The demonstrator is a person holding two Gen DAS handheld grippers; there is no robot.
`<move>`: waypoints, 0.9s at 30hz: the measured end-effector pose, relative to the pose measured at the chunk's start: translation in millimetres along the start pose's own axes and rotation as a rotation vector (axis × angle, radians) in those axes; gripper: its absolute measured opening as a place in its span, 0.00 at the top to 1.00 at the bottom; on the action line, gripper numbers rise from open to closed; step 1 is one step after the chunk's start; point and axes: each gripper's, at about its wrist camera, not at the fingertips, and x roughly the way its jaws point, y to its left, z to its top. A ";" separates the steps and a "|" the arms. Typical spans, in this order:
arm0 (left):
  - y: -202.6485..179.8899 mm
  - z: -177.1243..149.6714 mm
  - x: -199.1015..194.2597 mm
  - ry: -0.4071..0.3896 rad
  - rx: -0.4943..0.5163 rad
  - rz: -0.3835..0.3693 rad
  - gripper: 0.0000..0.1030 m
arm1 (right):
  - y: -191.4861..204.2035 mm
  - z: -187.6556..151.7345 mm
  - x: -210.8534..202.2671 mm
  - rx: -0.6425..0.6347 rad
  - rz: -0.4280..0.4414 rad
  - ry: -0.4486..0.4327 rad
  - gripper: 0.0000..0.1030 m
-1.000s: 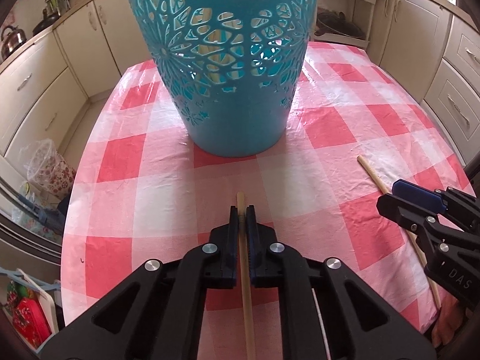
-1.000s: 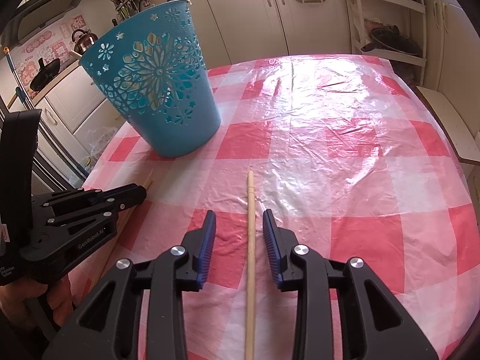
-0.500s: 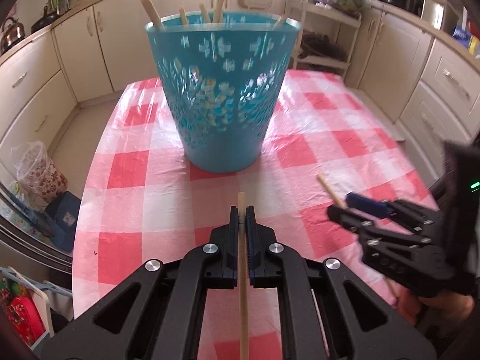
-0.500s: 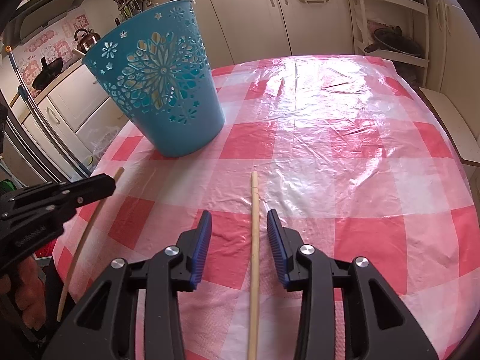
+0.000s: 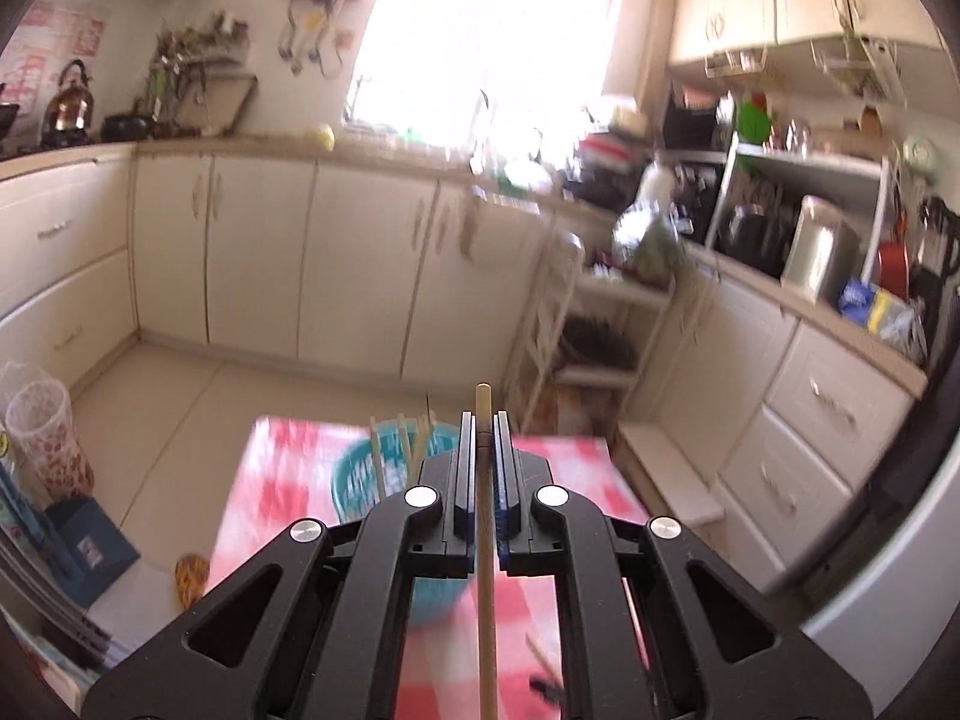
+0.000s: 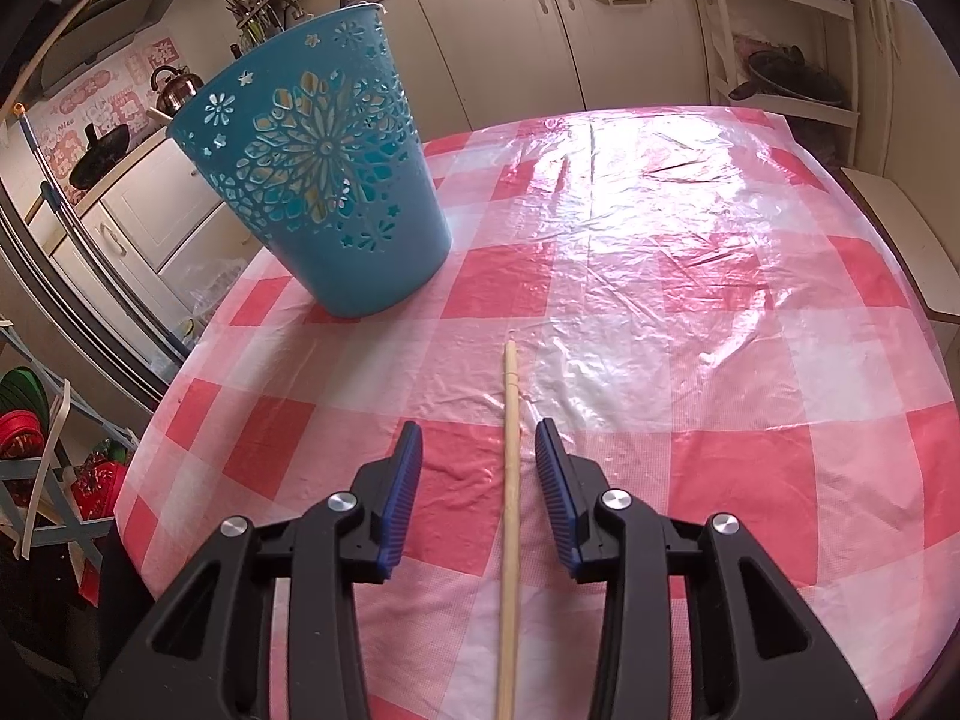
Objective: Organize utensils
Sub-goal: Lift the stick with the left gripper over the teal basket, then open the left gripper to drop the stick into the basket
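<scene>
My left gripper [image 5: 483, 420] is shut on a thin wooden stick [image 5: 485, 600] that runs along its fingers and pokes out past the tips. It is raised well above the table, with the teal cut-out basket [image 5: 360, 480] below and ahead, several sticks [image 5: 378, 450] standing in it. In the right wrist view the same basket [image 6: 324, 192] stands at the table's far left. My right gripper [image 6: 478, 429] is low over the checked cloth, open, with a second wooden stick [image 6: 510, 480] lying flat between its fingers and touching neither pad.
The round table wears a red-and-white checked plastic cloth [image 6: 690, 300]. Cream kitchen cabinets [image 5: 360, 264] ring the room, and an open shelf rack [image 6: 780, 60] stands behind the table. A folding stool with red items [image 6: 36, 450] is off the left edge.
My left gripper has risen steeply with its stick, from table level in front of the basket to high above it, and has left the right wrist view. The right gripper's fingers spread slightly wider.
</scene>
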 end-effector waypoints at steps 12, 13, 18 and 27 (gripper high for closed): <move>2.2 51.3 61.0 -0.304 -0.030 0.171 0.95 | -2.0 0.8 -0.3 0.006 0.027 0.003 0.58; 2.9 51.6 65.1 -0.322 -0.031 0.185 0.95 | -1.3 0.8 -0.1 0.004 0.027 0.003 0.58; 9.3 46.2 89.2 -0.343 -0.030 0.226 0.95 | 1.8 1.3 1.0 -0.008 0.024 0.006 0.55; 10.0 21.8 109.0 -0.279 0.015 0.254 0.95 | 3.8 1.9 2.5 -0.019 0.020 0.010 0.53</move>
